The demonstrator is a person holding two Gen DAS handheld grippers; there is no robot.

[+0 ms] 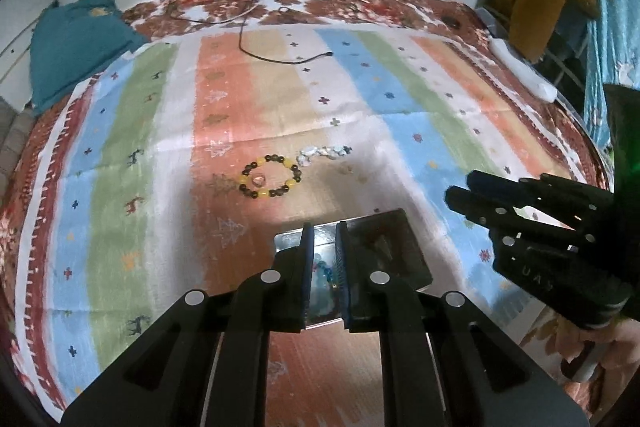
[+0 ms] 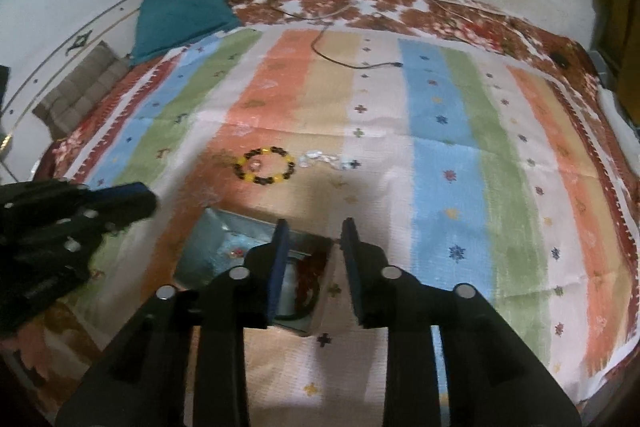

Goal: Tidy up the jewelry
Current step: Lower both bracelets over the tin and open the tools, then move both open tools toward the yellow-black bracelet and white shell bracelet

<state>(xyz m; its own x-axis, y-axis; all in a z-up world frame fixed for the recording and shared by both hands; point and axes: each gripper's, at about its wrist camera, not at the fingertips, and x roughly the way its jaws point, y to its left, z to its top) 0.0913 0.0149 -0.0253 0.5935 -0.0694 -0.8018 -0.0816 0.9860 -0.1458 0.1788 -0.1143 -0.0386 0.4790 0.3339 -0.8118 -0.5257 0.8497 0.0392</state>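
Observation:
A yellow and dark beaded bracelet [image 1: 270, 175] lies on the striped cloth with a small pink ring [image 1: 259, 180] inside it; both show in the right wrist view, the bracelet [image 2: 264, 165]. A white stone bracelet [image 1: 323, 154] lies just right of it, also in the right view [image 2: 328, 159]. A shiny metal box [image 1: 400, 251] sits near me and holds blue beads [image 1: 322, 269]; in the right view the box [image 2: 224, 239] holds dark red beads [image 2: 310, 273]. My left gripper [image 1: 324, 231] hovers over the box, jaws a little apart and empty. My right gripper [image 2: 314, 227] is open and empty.
A black cable [image 1: 280, 57] lies across the far part of the cloth. A teal cushion [image 1: 76, 43] sits at the far left, a white power strip [image 1: 524, 71] at the far right. The right gripper [image 1: 520, 219] shows in the left view.

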